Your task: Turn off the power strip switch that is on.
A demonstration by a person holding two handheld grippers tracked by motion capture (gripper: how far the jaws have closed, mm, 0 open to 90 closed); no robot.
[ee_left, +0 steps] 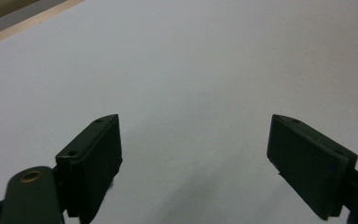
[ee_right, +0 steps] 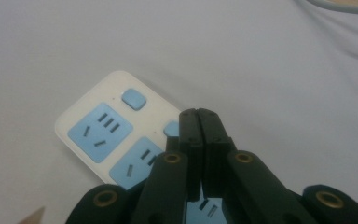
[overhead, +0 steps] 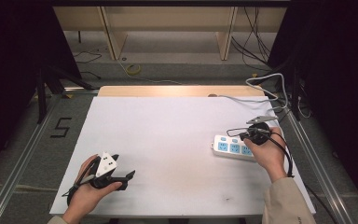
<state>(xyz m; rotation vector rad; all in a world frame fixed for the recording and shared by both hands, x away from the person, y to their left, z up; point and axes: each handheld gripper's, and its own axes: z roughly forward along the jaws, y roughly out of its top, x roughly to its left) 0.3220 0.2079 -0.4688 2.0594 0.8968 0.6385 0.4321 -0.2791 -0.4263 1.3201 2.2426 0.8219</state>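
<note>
Power strip (ee_right: 116, 140) is lying near the counter's (overhead: 168, 140) right edge; right gripper (ee_right: 198, 116) is hovering over it, jaws closed empty; left gripper (ee_left: 193, 154) jaws are standing open.

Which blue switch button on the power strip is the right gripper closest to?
The second button from the strip's end; the shut right gripper sits right beside it, while the end button lies clear.

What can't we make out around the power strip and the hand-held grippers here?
- Power strip, right gripper view: its near end is covered by the shut right hand-held gripper; whether the tips touch a switch is unclear.
- Power strip, high view: right end hidden under the hand.
- Left hand-held gripper, left gripper view: open, jaw bases cut off by the bottom edge.
</note>
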